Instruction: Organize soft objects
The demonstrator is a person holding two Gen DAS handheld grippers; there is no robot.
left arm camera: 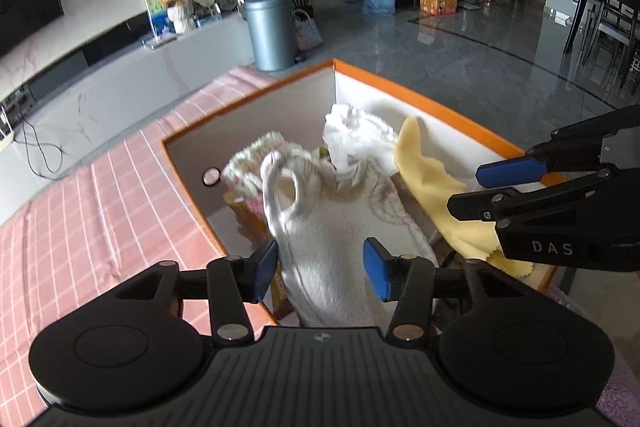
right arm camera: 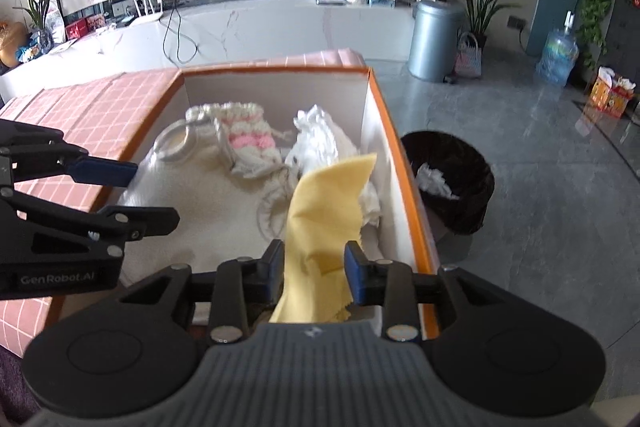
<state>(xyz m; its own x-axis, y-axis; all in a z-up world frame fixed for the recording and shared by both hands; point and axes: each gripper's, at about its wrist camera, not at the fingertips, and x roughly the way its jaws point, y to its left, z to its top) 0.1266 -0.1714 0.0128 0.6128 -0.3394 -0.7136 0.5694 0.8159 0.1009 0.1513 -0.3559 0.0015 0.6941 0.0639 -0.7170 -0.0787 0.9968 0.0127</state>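
Left gripper (left arm camera: 320,269) stands open over a white fluffy towel (left arm camera: 340,227) inside an orange-rimmed white cardboard box (left arm camera: 420,87), beside a yellow cloth (left arm camera: 436,195). Right gripper (right arm camera: 314,267), jaws parted, has that yellow cloth between them; a pink-striped knit pouch (right arm camera: 248,143) lies deeper in.

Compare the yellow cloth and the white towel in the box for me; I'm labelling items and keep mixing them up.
The yellow cloth is thin and smooth; the white towel looks thick and fluffy. The cloth stands crumpled between the right gripper's parted pads, against the box's right wall; the towel lies spread between the left gripper's open pads. Both are soft and inside the orange-rimmed box.
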